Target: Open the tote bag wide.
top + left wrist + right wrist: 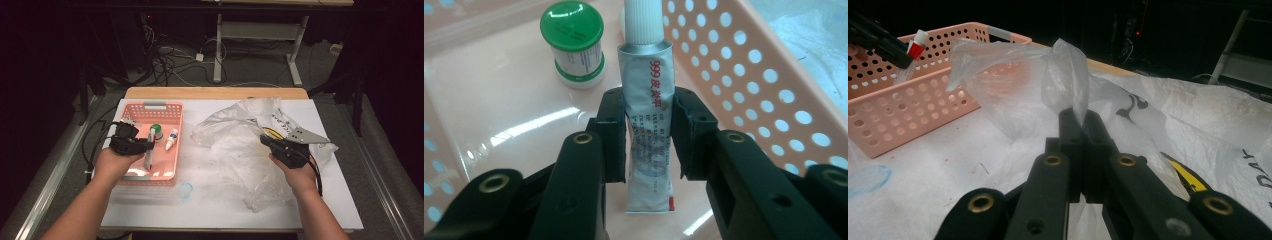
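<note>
We have the left gripper [647, 132] pinching a silver ointment tube [647, 115] across its middle, the pads pressed on both sides of its printed body, with the white ribbed cap pointing away from us. In the high view the tube [149, 150] hangs in the gripper over the pink perforated basket [165, 109], which sits on the left part of the white-covered table [210, 200]. Still lying in the basket are a small jar with a green lid [572, 42] and, seen from above, a little white dropper bottle [171, 139] just beside it. Our right gripper [1080, 120] has its jaws pressed together on a fold of the clear plastic bag [1048, 75], holding that fold up off the table; the rest of the bag [240, 145] sprawls crumpled across the middle and right of the table. We judge the step in hand to be carrying the tube out of the basket toward the bag, with the right hand holding the bag ready. The next move calls for lifting the tube clear of the basket wall, bringing it across to the bag, and finding the mouth of the bag, which we cannot make out in the crumpled film; the right gripper may need to pull the fold higher so an opening shows.
</note>
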`<state>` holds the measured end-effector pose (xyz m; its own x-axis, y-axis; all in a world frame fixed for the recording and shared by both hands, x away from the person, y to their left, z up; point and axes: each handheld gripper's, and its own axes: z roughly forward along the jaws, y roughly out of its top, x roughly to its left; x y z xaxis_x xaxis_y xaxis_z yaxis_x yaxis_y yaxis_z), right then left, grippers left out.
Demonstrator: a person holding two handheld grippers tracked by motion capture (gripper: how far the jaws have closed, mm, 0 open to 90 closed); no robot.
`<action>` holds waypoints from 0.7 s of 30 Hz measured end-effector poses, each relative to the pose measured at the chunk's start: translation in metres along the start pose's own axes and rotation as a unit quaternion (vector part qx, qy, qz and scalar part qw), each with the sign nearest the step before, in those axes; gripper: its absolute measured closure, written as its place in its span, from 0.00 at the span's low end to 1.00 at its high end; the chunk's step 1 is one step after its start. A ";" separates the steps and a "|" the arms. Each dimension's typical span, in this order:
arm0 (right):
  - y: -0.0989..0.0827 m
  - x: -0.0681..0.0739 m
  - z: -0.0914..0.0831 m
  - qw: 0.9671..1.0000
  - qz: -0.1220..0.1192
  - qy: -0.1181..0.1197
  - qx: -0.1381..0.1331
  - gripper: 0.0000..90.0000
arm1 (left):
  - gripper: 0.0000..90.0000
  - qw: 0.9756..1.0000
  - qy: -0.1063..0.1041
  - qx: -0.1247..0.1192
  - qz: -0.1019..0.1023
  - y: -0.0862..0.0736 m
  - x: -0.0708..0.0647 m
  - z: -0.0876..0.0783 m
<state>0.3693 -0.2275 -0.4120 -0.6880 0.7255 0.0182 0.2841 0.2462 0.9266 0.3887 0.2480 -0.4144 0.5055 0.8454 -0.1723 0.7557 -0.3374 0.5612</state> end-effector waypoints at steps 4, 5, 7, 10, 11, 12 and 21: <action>-0.001 0.003 -0.002 1.000 -0.007 0.001 0.001 1.00 | 0.75 1.000 0.009 -0.025 0.012 -0.003 -0.007 -0.005; -0.001 0.003 -0.003 1.000 -0.005 0.001 0.001 1.00 | 0.75 0.999 0.009 -0.032 0.012 -0.004 -0.009 -0.006; -0.001 0.004 -0.005 1.000 -0.002 0.000 0.000 1.00 | 0.75 0.999 0.003 -0.048 0.012 -0.006 -0.011 -0.008; -0.001 0.005 -0.005 1.000 -0.005 0.000 -0.002 1.00 | 0.75 0.998 0.009 -0.063 0.020 -0.009 -0.016 -0.011; -0.001 0.005 -0.005 1.000 -0.007 0.002 -0.001 1.00 | 0.75 0.997 0.011 -0.070 0.021 -0.011 -0.017 -0.012; -0.001 0.006 -0.004 1.000 -0.004 0.001 -0.001 1.00 | 0.75 0.997 0.004 -0.078 0.018 -0.013 -0.017 -0.013; -0.002 0.007 -0.006 1.000 -0.007 0.003 -0.002 1.00 | 0.75 0.992 -0.007 -0.125 0.020 -0.024 -0.016 -0.019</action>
<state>0.3600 -0.2272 -0.4110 -0.6954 0.7186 0.0072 0.2716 0.2535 0.9284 0.3541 0.2502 -0.4095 0.5402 0.8268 -0.1566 0.6094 -0.2560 0.7504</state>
